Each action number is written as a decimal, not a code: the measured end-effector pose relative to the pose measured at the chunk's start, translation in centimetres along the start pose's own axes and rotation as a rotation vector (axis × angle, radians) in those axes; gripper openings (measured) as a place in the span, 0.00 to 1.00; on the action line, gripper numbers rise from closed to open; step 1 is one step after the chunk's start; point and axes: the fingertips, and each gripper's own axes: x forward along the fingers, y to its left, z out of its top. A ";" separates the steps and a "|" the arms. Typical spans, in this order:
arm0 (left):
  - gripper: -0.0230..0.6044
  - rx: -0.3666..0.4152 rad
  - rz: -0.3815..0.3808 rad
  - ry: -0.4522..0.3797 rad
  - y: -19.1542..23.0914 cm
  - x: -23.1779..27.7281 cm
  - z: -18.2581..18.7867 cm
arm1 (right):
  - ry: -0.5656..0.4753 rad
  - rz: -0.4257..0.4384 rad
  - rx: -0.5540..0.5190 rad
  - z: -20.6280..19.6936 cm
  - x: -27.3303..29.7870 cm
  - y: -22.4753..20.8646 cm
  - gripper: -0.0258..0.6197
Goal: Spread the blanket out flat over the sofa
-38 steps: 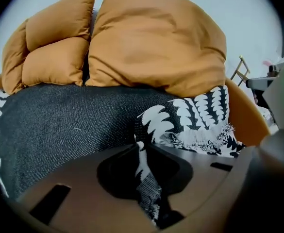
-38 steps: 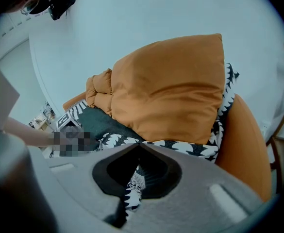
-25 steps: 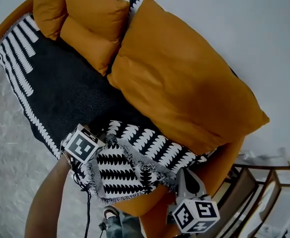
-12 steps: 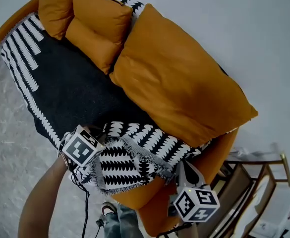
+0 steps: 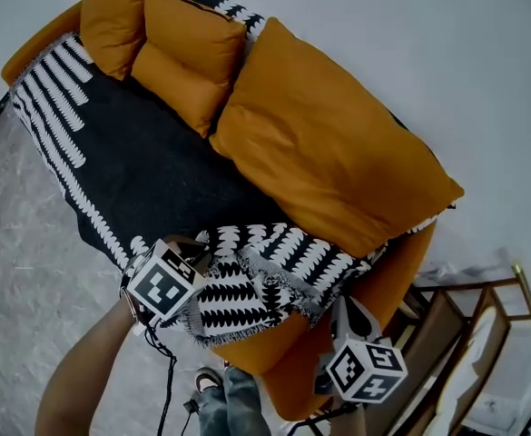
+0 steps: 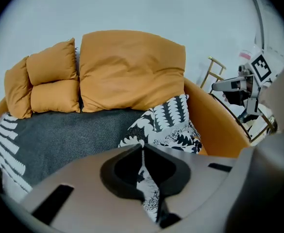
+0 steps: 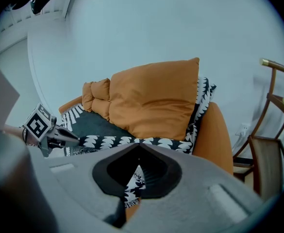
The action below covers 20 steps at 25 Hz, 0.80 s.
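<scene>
Blanket [image 5: 134, 165] soft, limp; left gripper [image 6: 142, 148] and right gripper [image 7: 139, 147] each clamped on hem (bunched between them), likely the best hold.

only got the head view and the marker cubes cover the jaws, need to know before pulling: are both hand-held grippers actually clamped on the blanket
Observer: The left hand-held gripper is. Its own view shows the jaws shut on a strip of the blanket, black-and-white cloth pinched between them.
Operator: and the right one
Observer: The right hand-held gripper is shut on the blanket too. Its view shows the patterned edge caught between the jaws and hanging down below them.
</scene>
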 end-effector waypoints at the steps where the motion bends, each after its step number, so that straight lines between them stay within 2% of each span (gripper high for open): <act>1: 0.06 -0.006 0.005 -0.006 -0.5 -0.4 0.0 | -0.004 -0.003 0.001 -0.3 -0.4 -0.1 0.05; 6: 0.06 -0.032 0.015 -0.045 -3.1 -2.5 0.6 | -0.021 -0.013 0.015 -1.1 -2.7 -0.3 0.05; 11: 0.06 -0.103 -0.016 -0.052 -6.2 -4.4 -0.2 | -0.040 -0.018 0.026 -1.6 -5.1 -0.3 0.05; 15: 0.06 -0.108 -0.034 -0.055 -8.7 -5.3 -1.2 | -0.055 -0.026 0.025 -2.4 -6.8 -0.6 0.05; 20: 0.06 -0.103 -0.056 -0.080 -12.1 -6.5 -0.8 | -0.070 -0.040 0.047 -3.3 -9.2 -1.6 0.05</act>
